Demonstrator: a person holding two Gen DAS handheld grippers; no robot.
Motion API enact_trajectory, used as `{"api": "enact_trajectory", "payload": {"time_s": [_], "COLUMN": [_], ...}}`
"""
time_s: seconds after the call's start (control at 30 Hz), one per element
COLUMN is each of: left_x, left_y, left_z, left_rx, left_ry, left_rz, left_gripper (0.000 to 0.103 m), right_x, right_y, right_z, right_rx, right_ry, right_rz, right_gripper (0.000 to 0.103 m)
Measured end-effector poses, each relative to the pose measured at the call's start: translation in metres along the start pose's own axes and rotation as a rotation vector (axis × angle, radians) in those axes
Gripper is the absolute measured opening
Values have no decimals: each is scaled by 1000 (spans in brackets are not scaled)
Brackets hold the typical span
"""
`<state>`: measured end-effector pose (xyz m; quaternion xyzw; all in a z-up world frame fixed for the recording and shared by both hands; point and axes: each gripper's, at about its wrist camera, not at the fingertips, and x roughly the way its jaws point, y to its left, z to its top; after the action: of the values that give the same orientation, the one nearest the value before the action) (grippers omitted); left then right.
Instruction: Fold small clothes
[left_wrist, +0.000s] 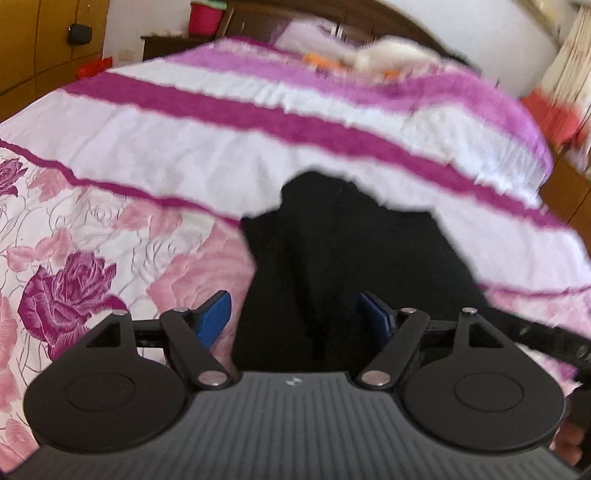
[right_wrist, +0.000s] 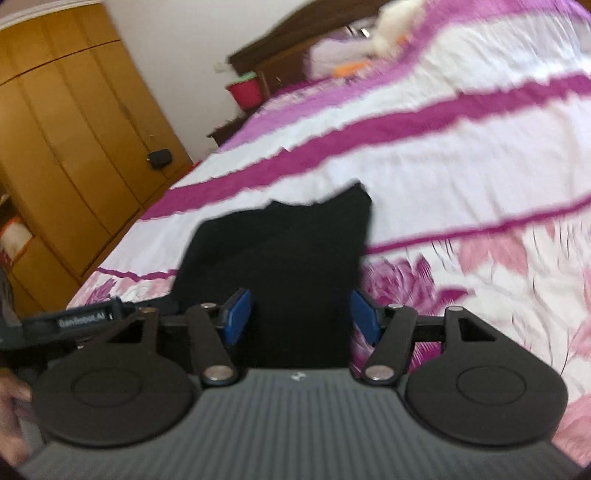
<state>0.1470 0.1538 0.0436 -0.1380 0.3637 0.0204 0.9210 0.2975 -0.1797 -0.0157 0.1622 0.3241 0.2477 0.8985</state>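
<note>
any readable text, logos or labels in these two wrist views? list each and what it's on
"GenRobot.AI", blurred so the first letters are uncertain: white print on the black bar at the left edge of the right wrist view.
Small round emblem on the left gripper body: no letters legible.
Same emblem on the right gripper body: too blurred to read.
Bedsheet, black garment, wardrobe: no text.

Black linkage arms, blue fingers, ribbed grey housing
</note>
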Motion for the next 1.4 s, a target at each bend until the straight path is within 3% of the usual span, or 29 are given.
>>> {"api": "enact_trajectory", "payload": {"time_s": [0.2,0.33,0.47,0.53,0.57,0.63,0.67,0.77,1.07,1.27,1.4], "left_x": [17,26,36,40,41,43,43,38,-8,-50,-64], "left_y": [11,17,18,18,20,25,29,34,-2,-59,-88], "left_z": [-9,-11,-14,-15,-16,-16,-16,-13,-21,-69,-110], "left_rx": [-36,-67,-103,-121,-141,-196,-221,-278,-310,-203,-130], "left_ry": [21,45,58,58,62,75,79,79,83,122,166], "left_rz": [-49,-153,-237,-275,-298,-325,-340,-387,-501,-521,-498], "left_gripper": [80,80,80,73,63,49,43,36,35,35,36], "right_x": [28,38,43,45,46,47,48,41,-24,-94,-119], "right_y": [-21,-30,-27,-25,-24,-23,-22,-19,-26,-52,-71], "right_z": [-13,-19,-20,-18,-17,-13,-9,0,18,-14,-46], "right_rx": [143,210,195,189,185,195,199,186,206,217,209], "right_ry": [74,81,83,88,90,86,89,85,67,77,104], "right_rz": [123,197,210,215,216,231,238,247,245,161,71], "right_gripper": [73,75,75,74,70,51,48,43,42,42,42]}}
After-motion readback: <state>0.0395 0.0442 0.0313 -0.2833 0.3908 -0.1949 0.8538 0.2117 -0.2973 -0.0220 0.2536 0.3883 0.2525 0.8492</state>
